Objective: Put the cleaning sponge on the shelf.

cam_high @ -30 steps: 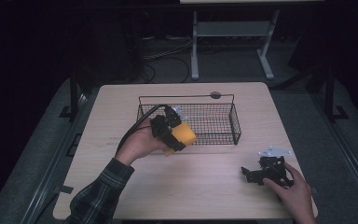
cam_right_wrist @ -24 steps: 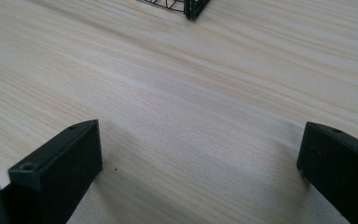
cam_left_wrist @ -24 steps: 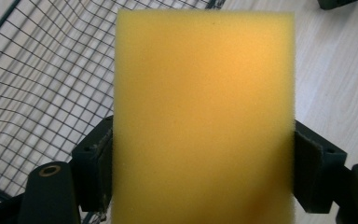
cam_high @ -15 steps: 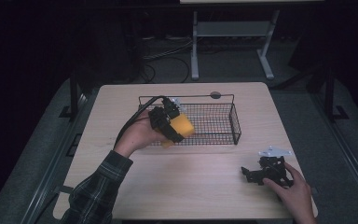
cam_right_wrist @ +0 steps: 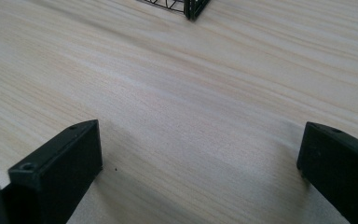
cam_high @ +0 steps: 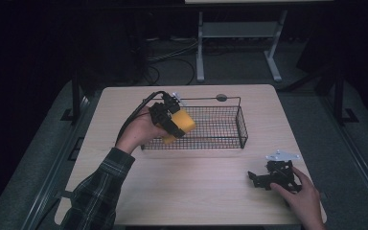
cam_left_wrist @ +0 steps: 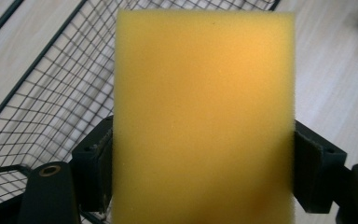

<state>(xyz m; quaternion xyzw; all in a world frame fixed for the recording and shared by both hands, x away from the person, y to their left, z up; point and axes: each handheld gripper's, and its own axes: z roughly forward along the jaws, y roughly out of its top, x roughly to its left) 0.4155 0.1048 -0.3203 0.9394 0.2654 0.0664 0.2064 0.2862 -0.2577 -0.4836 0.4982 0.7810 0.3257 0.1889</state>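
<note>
As the left tongs (cam_high: 172,120), clamped on the sponge (cam_left_wrist: 204,116), have risen over the basket (cam_high: 242,125), release looks next; right tongs (cam_right_wrist: 200,161) rest open on the counter (cam_high: 196,187).

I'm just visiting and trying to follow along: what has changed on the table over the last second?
The left gripper, clamped on the yellow sponge, has carried it up and farther over the near-left end of the wire basket. Nothing was grabbed or released. The right gripper stayed resting open on the table, and the basket kept its place.
</note>
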